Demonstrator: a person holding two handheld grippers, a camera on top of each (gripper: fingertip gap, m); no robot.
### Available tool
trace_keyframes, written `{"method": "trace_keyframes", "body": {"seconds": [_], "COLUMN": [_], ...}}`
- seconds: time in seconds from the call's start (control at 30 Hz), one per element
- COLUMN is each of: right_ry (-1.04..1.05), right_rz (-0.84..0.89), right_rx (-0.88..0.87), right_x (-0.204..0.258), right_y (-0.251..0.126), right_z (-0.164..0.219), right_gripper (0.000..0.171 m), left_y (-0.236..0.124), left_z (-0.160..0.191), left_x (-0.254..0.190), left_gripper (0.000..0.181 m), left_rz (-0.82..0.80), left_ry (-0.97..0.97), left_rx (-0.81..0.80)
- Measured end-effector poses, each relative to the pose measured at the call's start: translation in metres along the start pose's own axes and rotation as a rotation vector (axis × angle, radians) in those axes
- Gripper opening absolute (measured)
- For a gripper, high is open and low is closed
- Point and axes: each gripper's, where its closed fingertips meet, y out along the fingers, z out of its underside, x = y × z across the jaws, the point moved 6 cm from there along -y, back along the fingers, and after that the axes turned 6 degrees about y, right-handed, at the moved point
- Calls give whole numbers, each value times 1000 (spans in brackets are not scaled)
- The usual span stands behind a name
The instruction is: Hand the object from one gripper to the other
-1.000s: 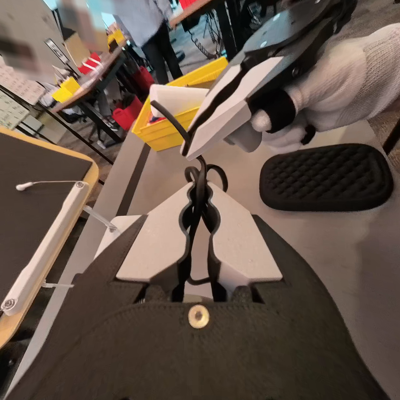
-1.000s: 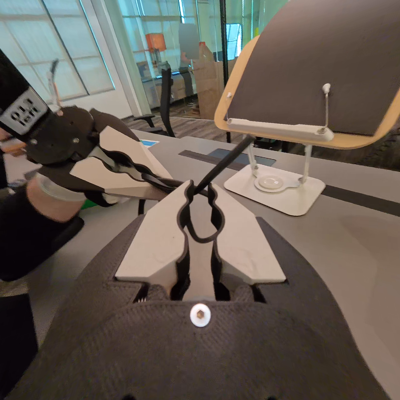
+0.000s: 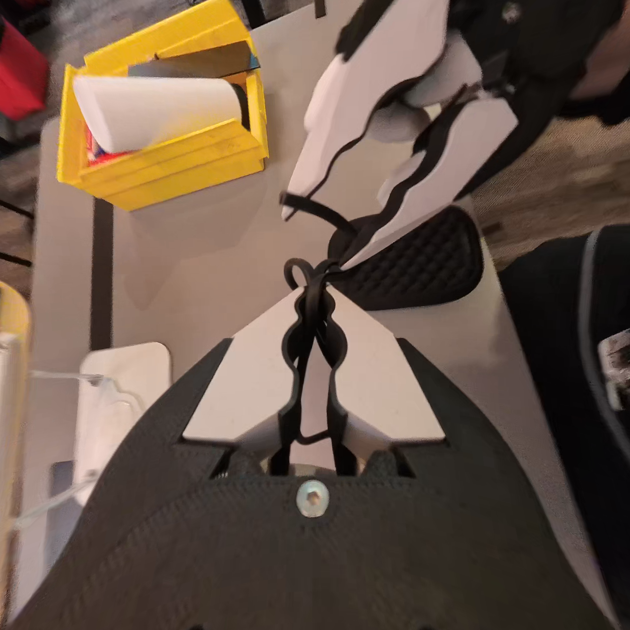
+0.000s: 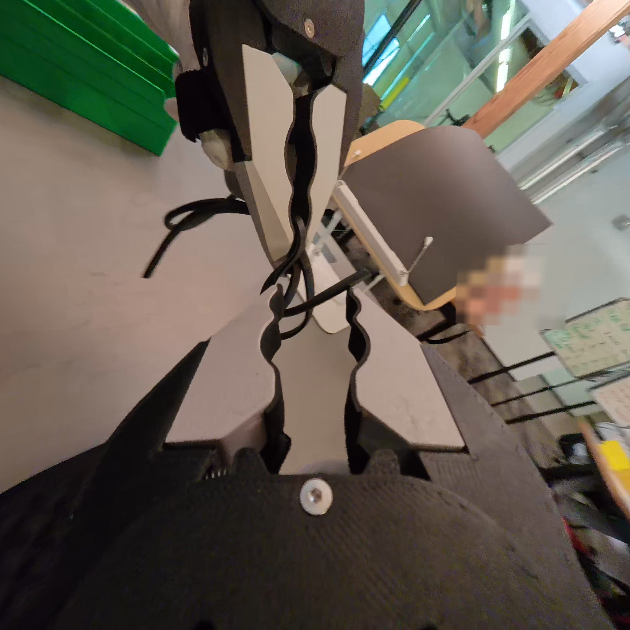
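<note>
Above a grey table (image 3: 211, 259) with a yellow bin (image 3: 163, 177) far left, the left gripper (image 3: 314, 296) pinches a black cable bundle (image 3: 312, 293), which reaches between the right gripper's (image 4: 313, 293) spread fingers.

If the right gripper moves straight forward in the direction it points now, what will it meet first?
Probably the black cable at its fingertips, pinched by the left gripper just beyond; depth is unclear.

We see a thin black cable (image 3: 315, 296), bundled in loops and pinched upright, its loose end curling toward eleven o'clock.
</note>
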Motion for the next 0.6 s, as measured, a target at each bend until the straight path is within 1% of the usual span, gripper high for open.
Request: {"method": "trace_keyframes", "body": {"seconds": [0.03, 0.07, 0.27, 0.43, 0.53, 0.6], "right_ry": [28, 46, 156, 209, 231, 265], "right_rz": [-33, -63, -225, -286, -324, -359], "right_rx": [6, 17, 10, 3, 8, 5], "right_x": [1, 3, 13, 20, 26, 28], "right_y": [0, 1, 2, 5, 7, 7], "right_z": [2, 5, 13, 16, 18, 19], "right_gripper": [33, 32, 30, 24, 16, 14], "left_y": [1, 3, 9, 9, 9, 9], "left_z": [-1, -1, -10, -14, -14, -14], "left_x": [-2, -4, -21, -28, -31, -33], "left_gripper": [2, 3, 2, 3, 3, 3], "left_rz": [-25, -37, 1, 47, 81, 106], "left_ry": [74, 130, 399, 519, 578, 595], "left_rx": [28, 61, 98, 128, 155, 159]}}
